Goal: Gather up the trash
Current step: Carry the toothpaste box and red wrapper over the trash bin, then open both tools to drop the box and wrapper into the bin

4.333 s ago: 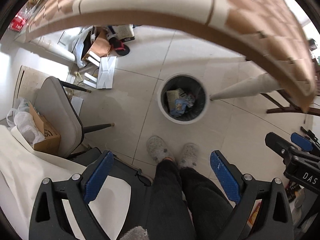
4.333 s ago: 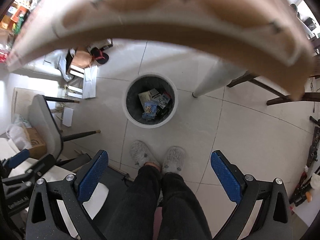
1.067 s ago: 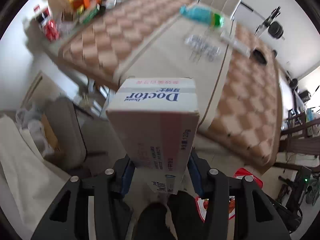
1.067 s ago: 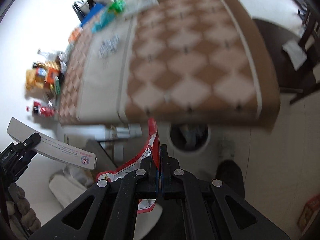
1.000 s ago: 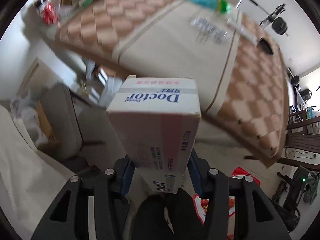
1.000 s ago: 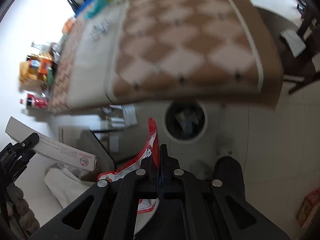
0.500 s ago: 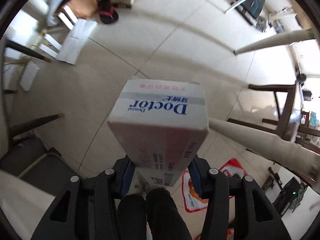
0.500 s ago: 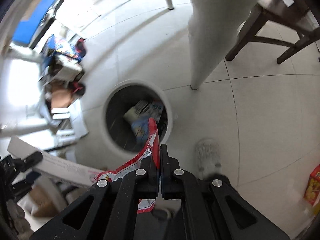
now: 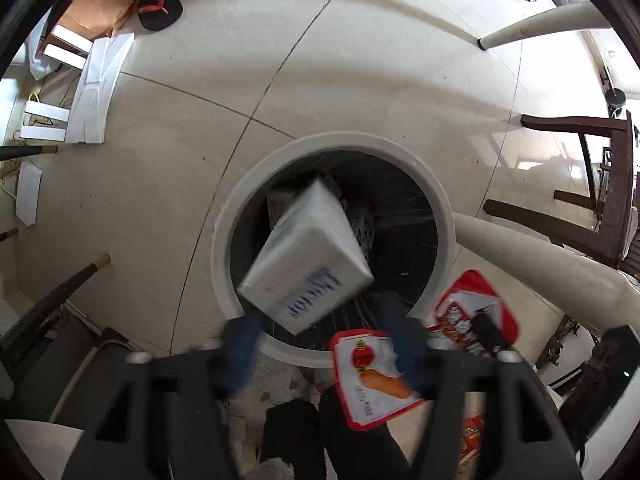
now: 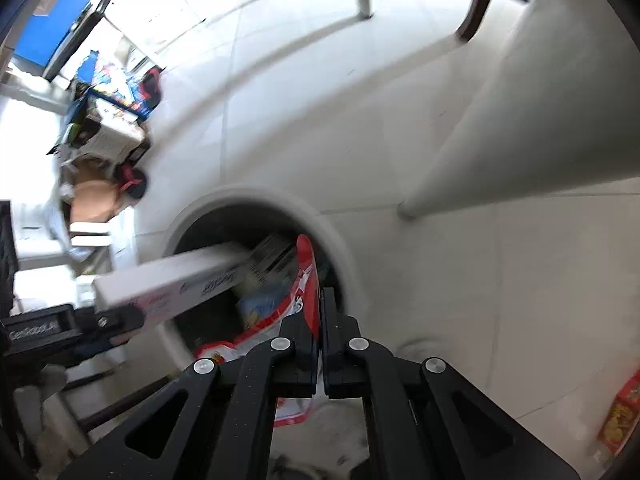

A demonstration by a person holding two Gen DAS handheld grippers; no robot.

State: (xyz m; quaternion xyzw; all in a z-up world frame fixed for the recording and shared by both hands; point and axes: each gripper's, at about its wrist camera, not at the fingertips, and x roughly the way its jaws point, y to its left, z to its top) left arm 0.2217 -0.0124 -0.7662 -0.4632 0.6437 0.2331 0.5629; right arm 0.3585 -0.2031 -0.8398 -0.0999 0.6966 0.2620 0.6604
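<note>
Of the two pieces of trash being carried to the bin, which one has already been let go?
The white toothpaste box, tipping into the trash bin between the left hand-held gripper's just-opened jaws. The red snack wrapper is clamped in the shut right hand-held gripper.

Both wrist cameras look steeply down, close over the bin (image 9: 224, 240).
</note>
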